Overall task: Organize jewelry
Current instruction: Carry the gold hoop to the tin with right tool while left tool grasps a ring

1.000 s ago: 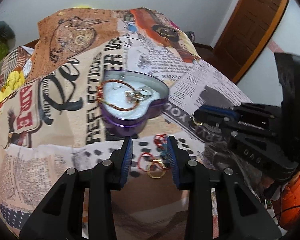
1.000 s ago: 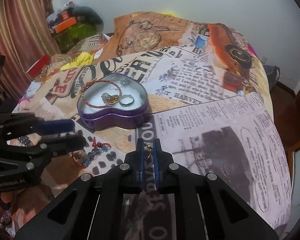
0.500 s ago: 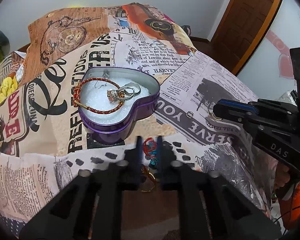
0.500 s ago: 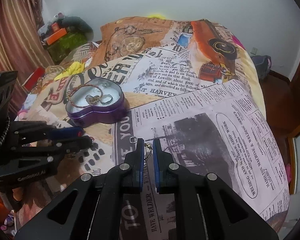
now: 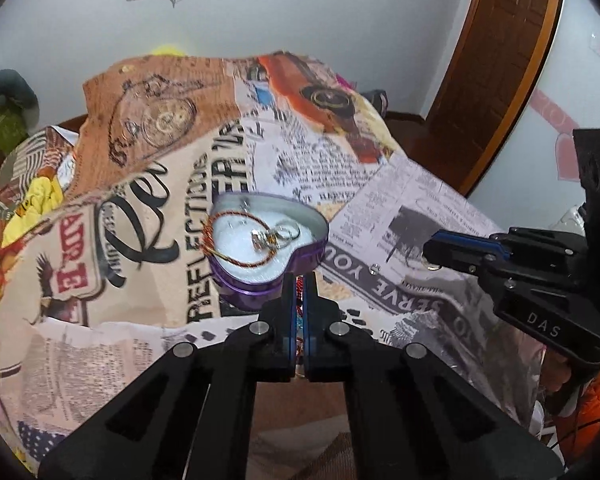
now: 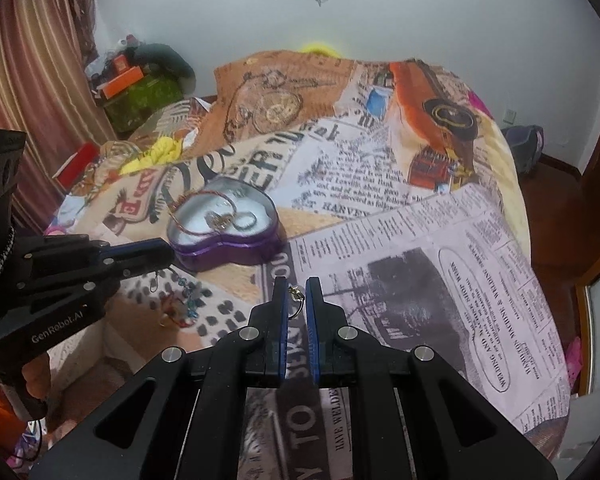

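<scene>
Ring (image 6: 296, 300) between right gripper (image 6: 296, 292) fingers.

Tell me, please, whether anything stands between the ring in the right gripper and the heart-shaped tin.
Nothing visible does: the right gripper holds the ring above the bedspread, and the heart-shaped tin sits open ahead to its left.

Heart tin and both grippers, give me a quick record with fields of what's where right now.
surface: newspaper-print bedspread
container: purple heart tin, open, on the bedspread
tin contents: red-gold bracelet, silver rings
left gripper: shut on red beaded jewelry, near the tin
right gripper: shut on small gold ring
loose: small ring on the bedspread
</scene>
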`<state>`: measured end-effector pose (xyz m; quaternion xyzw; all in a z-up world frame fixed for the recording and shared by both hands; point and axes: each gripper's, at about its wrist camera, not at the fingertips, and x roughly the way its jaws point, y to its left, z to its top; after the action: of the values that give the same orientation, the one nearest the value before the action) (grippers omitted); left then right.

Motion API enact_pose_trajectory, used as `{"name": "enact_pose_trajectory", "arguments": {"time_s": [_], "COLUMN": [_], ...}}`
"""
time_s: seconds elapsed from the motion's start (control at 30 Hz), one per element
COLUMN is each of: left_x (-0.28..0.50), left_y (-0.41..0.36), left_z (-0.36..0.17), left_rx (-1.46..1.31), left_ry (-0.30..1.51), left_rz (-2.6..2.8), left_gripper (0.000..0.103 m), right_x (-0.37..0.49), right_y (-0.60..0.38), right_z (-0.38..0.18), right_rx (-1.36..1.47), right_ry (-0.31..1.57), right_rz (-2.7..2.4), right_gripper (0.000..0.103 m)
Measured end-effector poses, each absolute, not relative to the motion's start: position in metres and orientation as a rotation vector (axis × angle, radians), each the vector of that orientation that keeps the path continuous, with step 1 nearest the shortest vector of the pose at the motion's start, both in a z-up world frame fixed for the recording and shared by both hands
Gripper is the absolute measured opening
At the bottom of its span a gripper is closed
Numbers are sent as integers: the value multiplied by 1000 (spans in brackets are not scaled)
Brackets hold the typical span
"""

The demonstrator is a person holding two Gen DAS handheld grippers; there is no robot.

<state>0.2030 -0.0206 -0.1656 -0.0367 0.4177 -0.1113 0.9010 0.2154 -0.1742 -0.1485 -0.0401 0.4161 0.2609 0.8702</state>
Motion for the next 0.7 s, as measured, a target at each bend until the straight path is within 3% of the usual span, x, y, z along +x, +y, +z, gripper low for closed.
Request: {"name": "enact_pose_trajectory", "arguments": {"time_s": [0.7], "left_x": [201], "left_y": [-4], "left_z": [-104], "left_rx": [-84], "left_ry": [691], "left_rz": [-214], "left_gripper": [1], "right_x": [224], "right_y": [-148], "right_z": [-116], "right_rx": [-73], "right_ry": [781], "right_rz": [577], "right_gripper": [8]}}
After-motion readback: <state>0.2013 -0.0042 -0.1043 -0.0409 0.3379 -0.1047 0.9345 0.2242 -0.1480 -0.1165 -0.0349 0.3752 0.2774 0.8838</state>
